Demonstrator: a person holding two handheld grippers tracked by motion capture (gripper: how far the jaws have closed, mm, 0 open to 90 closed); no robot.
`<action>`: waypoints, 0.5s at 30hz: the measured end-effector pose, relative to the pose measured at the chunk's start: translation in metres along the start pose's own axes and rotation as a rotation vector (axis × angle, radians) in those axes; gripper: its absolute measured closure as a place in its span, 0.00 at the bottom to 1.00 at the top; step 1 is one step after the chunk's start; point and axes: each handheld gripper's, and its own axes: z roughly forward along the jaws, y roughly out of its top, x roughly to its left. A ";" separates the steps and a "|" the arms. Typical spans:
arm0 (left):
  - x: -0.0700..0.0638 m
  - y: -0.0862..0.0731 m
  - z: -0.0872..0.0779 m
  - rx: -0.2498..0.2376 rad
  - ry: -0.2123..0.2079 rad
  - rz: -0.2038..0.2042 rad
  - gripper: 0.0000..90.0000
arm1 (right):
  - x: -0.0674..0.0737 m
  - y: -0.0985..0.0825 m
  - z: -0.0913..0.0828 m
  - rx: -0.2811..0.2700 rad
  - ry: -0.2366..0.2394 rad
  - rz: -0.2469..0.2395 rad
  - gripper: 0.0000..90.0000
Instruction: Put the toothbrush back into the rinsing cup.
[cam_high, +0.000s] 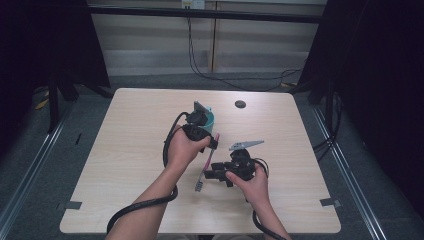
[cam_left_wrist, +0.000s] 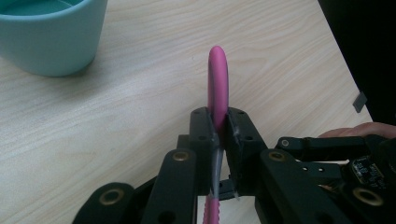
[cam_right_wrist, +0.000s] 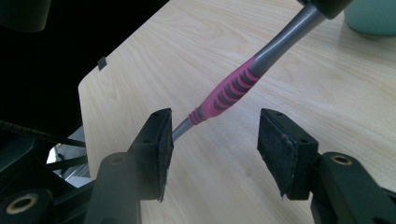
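Your left gripper (cam_left_wrist: 217, 126) has its jaws clamped on the pink and grey toothbrush (cam_left_wrist: 218, 91), biting the handle partway along, with the pink tail end poking out past the pads. In the high view the toothbrush (cam_high: 207, 160) hangs off the table, slanting from that gripper (cam_high: 214, 144) down toward you, bristle head lowest.

Your right gripper (cam_right_wrist: 212, 149) has its jaws parted, and the pads press on nothing. The neck of the toothbrush (cam_right_wrist: 233, 91) runs between them, close against one pad (cam_right_wrist: 164, 154) and well apart from the other.

That is where it could go wrong. If you close like this, the near pad is likely to meet the neck first and push it sideways, which could twist the handle in the left grip, since that hold is narrow and on a smooth, rounded handle. A slip there would probably drop the toothbrush onto the table (cam_high: 125, 150), or knock it against the blue cup (cam_high: 212, 120) just behind your left hand (cam_high: 182, 150).

Your left hand is raised above the middle of the table, gripper pointing away from you. Your right hand (cam_high: 252, 182) sits nearer you and lower, its gripper (cam_high: 212, 175) aimed leftward at the bristle end.
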 end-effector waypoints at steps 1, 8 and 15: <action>0.000 0.000 0.000 -0.002 -0.001 -0.002 0.91 | 0.000 0.001 0.000 0.000 -0.001 0.001 0.51; 0.001 -0.001 0.001 -0.012 -0.007 -0.011 0.91 | 0.002 0.004 0.002 -0.002 -0.003 0.000 0.51; -0.001 -0.003 0.004 -0.019 -0.012 -0.014 0.91 | 0.004 0.008 0.003 -0.005 -0.012 -0.002 0.52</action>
